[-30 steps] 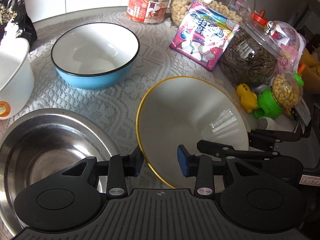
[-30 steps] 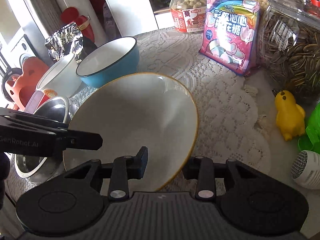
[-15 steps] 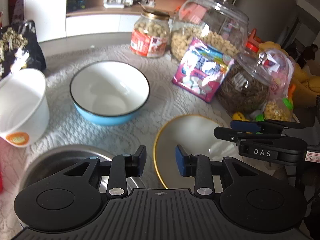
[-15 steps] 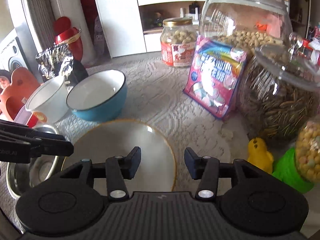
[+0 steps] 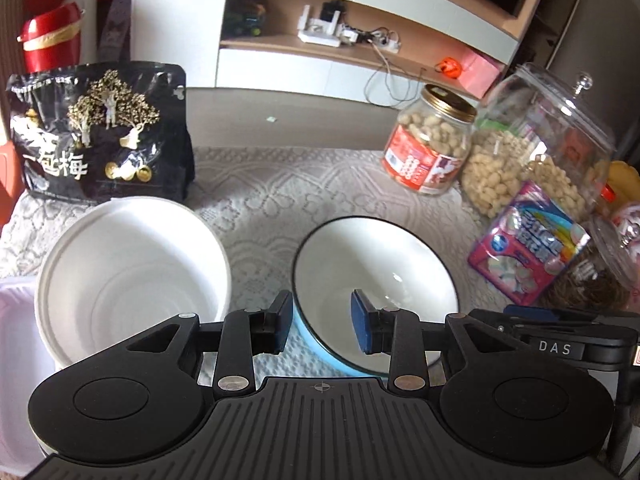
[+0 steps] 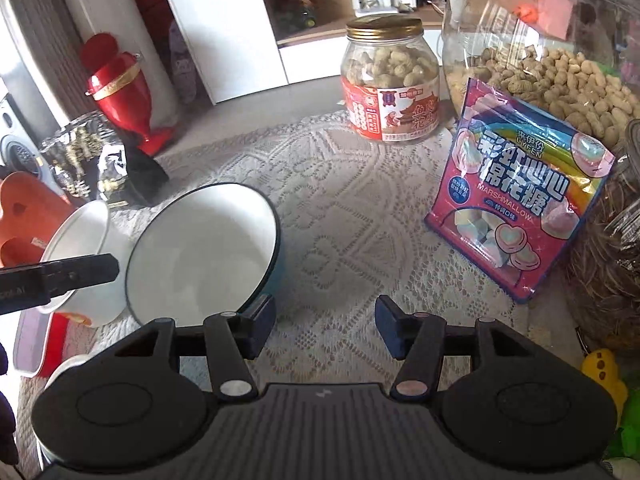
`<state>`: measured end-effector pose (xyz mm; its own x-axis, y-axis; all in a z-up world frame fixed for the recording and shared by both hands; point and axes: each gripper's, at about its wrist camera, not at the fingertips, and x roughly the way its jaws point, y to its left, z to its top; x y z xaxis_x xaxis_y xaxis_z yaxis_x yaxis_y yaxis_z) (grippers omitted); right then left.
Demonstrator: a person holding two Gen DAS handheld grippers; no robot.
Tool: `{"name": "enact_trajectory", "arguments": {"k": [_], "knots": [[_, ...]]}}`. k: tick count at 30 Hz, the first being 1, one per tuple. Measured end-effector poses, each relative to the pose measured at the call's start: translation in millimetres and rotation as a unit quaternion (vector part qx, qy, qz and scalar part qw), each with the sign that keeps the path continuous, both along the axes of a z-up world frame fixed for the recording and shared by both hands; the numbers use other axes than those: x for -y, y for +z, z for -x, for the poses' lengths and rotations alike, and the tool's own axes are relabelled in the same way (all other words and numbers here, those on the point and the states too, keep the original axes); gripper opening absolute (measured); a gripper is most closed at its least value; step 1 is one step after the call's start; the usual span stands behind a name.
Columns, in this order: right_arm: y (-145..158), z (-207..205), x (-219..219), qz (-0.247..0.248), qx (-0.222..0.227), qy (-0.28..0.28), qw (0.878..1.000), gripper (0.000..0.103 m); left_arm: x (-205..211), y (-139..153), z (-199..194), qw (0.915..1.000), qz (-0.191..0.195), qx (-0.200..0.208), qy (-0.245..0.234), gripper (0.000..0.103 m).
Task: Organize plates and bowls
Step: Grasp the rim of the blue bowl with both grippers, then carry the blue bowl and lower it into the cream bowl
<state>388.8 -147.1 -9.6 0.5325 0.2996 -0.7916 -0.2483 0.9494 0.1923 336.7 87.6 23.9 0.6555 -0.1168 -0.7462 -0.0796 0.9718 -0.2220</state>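
Presently under inspection: two bowls on a lace-covered surface point(image 5: 280, 184), both sets of tongs raised above it.

Left tongs point(image 5: 320, 322): jaws parted to a moderate gap and holding nothing; the near rim of the blue enamel bowl point(image 5: 374, 280) sits in line with the gap, though contact cannot be confirmed.

Right tongs point(image 6: 325, 328): jaws wide apart, empty, over bare lace just right of the same bowl point(image 6: 202, 248).

Blue enamel bowl: upright, white inside with a dark rim, standing apart from the snack items.

White disposable bowl point(image 5: 132, 276): upright, just left of the blue one; in the right wrist view point(image 6: 80, 248) the two look to be touching or nearly so.

Clutter: peanut jar point(image 6: 390, 80), marshmallow bag point(image 6: 516, 196), large lidded glass jar of peanuts point(image 5: 540, 148) and black plum bag point(image 5: 100, 132) ring the far and right edges, leaving the middle as working room.

Placement rationale: the bowls stand close together, which favours nesting.

Assessment: the left tongs appear lined up to take the blue bowl by its rim; the right tongs seem to be standing by.

Risk: a thin enamel rim may slip or tilt in a one-sided hold.

Progress: neither bowl is stacked yet.
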Motion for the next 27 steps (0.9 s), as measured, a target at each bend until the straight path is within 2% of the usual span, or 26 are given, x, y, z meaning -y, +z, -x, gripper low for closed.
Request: {"name": "enact_trajectory", "arguments": {"k": [3, 5, 9, 11, 15, 16, 19, 22, 27], "knots": [[-6.1, -13.1, -5.6, 0.000, -0.010, -0.024, 1.000, 0.060, -1.8, -10.6, -18.7, 0.9995, -0.027, -0.015, 0.004, 0.035], [-10.1, -24.1, -6.1, -0.002, -0.019, -0.020, 1.000, 0.060, -2.6, -18.5, -28.7, 0.9992, -0.030, -0.027, 0.001, 0.035], [-4.8, -30.6, 9.5, -0.061, 0.004, -0.050, 0.997, 0.060, -5.7, -30.8, -42.2, 0.9989, -0.021, -0.041, 0.008, 0.035], [-5.0, -33.6, 10.0, -0.080, 0.002, -0.040, 0.996, 0.060, -5.4, -36.2, -46.2, 0.9989, -0.015, -0.045, 0.002, 0.035], [-18.3, -44.8, -10.2, -0.102, -0.054, 0.019, 0.993, 0.059, 2.6, -40.7, -54.7, 0.9984, -0.005, -0.052, -0.021, 0.035], [-22.7, -47.4, -16.0, -0.098, -0.067, 0.023, 0.993, 0.056, 4.8, -41.2, -55.5, 0.9984, -0.007, -0.051, -0.022, 0.036], [-35.7, -55.9, -29.4, -0.092, -0.100, 0.032, 0.990, 0.044, 10.8, -43.0, -58.4, 0.9979, -0.026, -0.052, -0.027, 0.035], [-52.9, -64.7, -37.0, -0.100, -0.150, 0.033, 0.983, 0.041, 15.7, -46.1, -62.3, 0.9966, -0.053, -0.053, -0.035, 0.032], [-52.0, -58.3, -46.2, -0.088, -0.141, 0.063, 0.984, 0.039, 22.9, -52.0, -71.2, 0.9909, -0.096, -0.077, -0.054, 0.028]]}}
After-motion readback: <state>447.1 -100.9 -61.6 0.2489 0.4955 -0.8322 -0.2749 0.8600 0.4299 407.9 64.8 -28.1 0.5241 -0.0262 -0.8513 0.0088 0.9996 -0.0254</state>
